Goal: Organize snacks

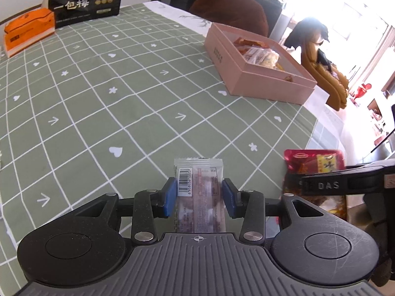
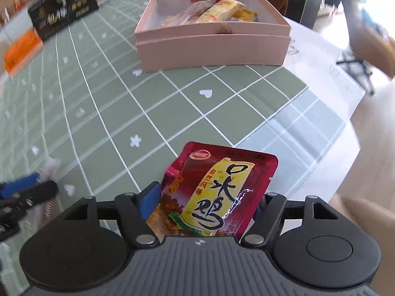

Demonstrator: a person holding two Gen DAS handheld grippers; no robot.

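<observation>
My left gripper [image 1: 199, 197] has its blue pads on both sides of a small clear snack packet with a barcode [image 1: 198, 192] and is shut on it. My right gripper [image 2: 209, 204] is shut on a red and yellow snack pouch [image 2: 217, 192], held above the table; the pouch also shows in the left wrist view [image 1: 314, 164]. An open pink box [image 1: 256, 71] holding several wrapped snacks stands at the far right of the table, also in the right wrist view [image 2: 212, 46]. The left gripper's blue fingertip [image 2: 22, 185] shows at the left edge.
A green checked tablecloth [image 1: 111, 98] covers the table. A black snack bag [image 1: 85, 0] and an orange tissue pack [image 1: 28, 32] stand at the far left. A brown chair [image 1: 232, 7] is behind the box. The table edge runs close on the right [image 2: 345, 133].
</observation>
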